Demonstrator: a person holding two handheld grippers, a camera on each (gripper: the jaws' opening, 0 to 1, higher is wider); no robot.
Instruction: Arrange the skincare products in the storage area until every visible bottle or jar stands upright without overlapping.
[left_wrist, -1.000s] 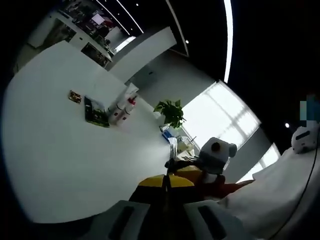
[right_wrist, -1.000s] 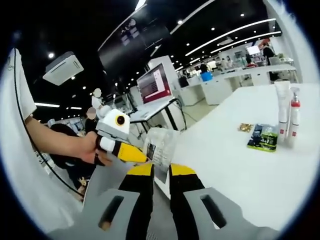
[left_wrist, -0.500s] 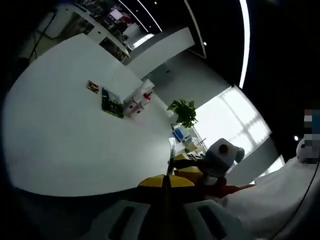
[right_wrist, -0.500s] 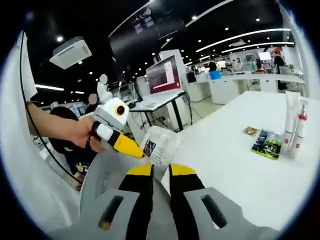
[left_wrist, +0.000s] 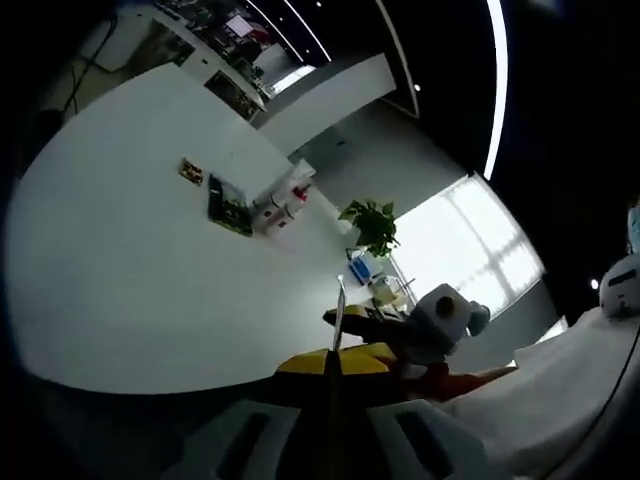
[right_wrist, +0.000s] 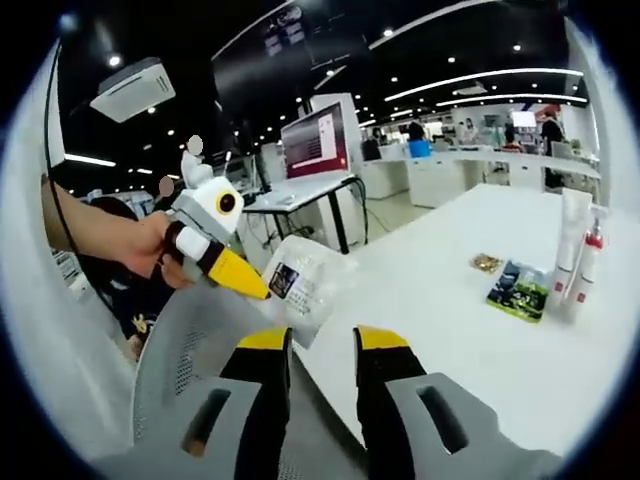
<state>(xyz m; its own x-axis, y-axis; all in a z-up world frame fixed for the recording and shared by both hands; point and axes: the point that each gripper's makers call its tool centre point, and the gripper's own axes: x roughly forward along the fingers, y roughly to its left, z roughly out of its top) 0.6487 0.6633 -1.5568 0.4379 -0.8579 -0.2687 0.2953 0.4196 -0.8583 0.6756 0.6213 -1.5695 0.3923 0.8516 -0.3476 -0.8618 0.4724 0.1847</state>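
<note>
The left hand-held gripper (right_wrist: 262, 291), at centre-left, pinches a clear pouch (right_wrist: 305, 284); the right hand-held gripper (right_wrist: 322, 345) stands narrowly parted, empty. Carrying step; next, reach the counter (right_wrist: 450, 320) by the tubes (right_wrist: 577, 250).

The right gripper (right_wrist: 322, 350) has grey slotted jaws capped with yellow and lined in black. The left gripper (right_wrist: 232, 270) has a white-and-grey body and yellow jaw. The person wears a white sleeve (right_wrist: 45, 310) crossed by a thin black cable (right_wrist: 50, 200).
</note>
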